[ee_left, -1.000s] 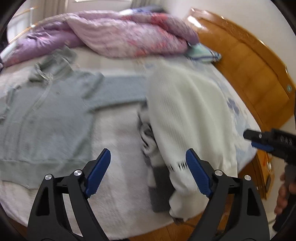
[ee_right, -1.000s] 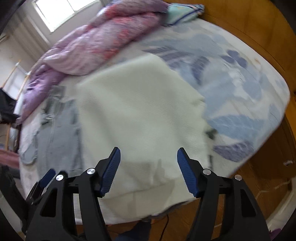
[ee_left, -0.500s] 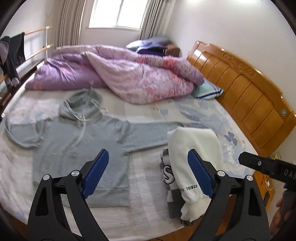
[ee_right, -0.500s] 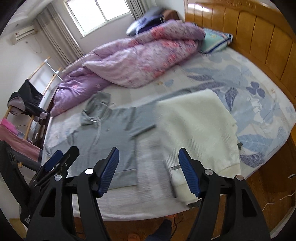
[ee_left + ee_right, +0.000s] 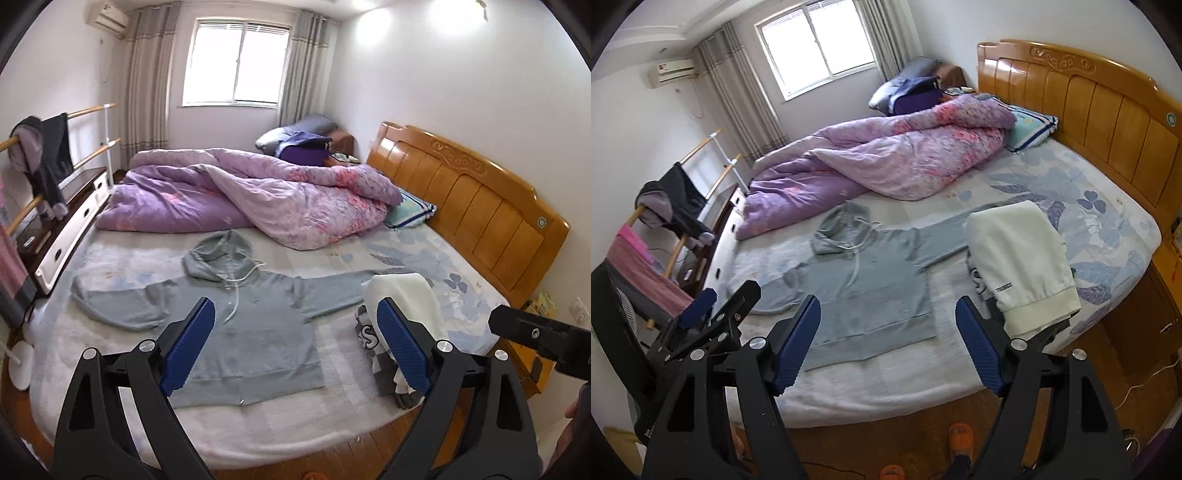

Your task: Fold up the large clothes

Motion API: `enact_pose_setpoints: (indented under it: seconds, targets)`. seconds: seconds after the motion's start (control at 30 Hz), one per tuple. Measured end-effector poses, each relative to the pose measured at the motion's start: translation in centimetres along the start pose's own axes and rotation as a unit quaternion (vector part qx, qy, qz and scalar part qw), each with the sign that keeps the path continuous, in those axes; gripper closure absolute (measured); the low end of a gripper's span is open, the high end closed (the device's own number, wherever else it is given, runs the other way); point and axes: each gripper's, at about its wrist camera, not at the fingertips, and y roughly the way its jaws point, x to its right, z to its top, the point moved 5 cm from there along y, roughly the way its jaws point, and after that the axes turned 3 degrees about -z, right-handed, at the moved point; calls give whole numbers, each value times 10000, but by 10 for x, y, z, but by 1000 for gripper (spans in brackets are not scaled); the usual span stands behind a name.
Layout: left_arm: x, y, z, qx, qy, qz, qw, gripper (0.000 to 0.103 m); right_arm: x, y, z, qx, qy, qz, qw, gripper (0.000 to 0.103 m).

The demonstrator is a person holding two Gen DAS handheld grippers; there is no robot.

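Note:
A grey-blue hoodie lies spread flat on the bed, sleeves out to both sides; it also shows in the right wrist view. A folded white garment lies on a small pile of folded clothes at the bed's near right edge, and also shows in the right wrist view. My left gripper is open and empty, held back above the bed's near edge. My right gripper is open and empty, also back from the bed.
A purple quilt is heaped across the far half of the bed. A wooden headboard stands on the right. A clothes rack and a white drawer unit stand on the left. Wooden floor lies below.
Both grippers have pulled back and up from the white garment, which lies on the pile. The whole bed and room have come into view.

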Motion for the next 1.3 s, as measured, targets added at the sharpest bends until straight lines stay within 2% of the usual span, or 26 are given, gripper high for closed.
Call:
enact_pose_setpoints:
  seconds: [0.27, 0.37, 0.47, 0.5, 0.57, 0.93, 1.07, 1.3]
  targets:
    - [-23, -86, 5, 20, -207, 254, 9995, 12, -54, -66, -11, 124, -354, 319, 9988, 26]
    - [-21, -115, 10, 44, -261, 355, 9990, 12, -64, -85, -13, 226, -569, 369, 9974, 26]
    - [-13, -147, 14, 255, -221, 569, 9978, 9, -69, -106, -15, 368, -822, 476, 9948, 25]
    - [-9, -157, 15, 302, -200, 642, 9973, 9, -69, -112, -16, 406, -869, 517, 9940, 24]
    - [-1, -173, 15, 354, -180, 782, 9961, 8, -66, -126, -16, 505, -947, 580, 9925, 15]
    - [54, -249, 10, 359, -182, 1146, 9926, 5, -31, -203, -25, 951, -1233, 651, 9857, 15]
    - [70, -264, 6, 336, -123, 1209, 9920, 5, -23, -222, -31, 1076, -1270, 536, 9846, 15]
    - [92, -277, 3, 277, -79, 1080, 9937, 5, -6, -241, -39, 1181, -1251, 300, 9846, 14]
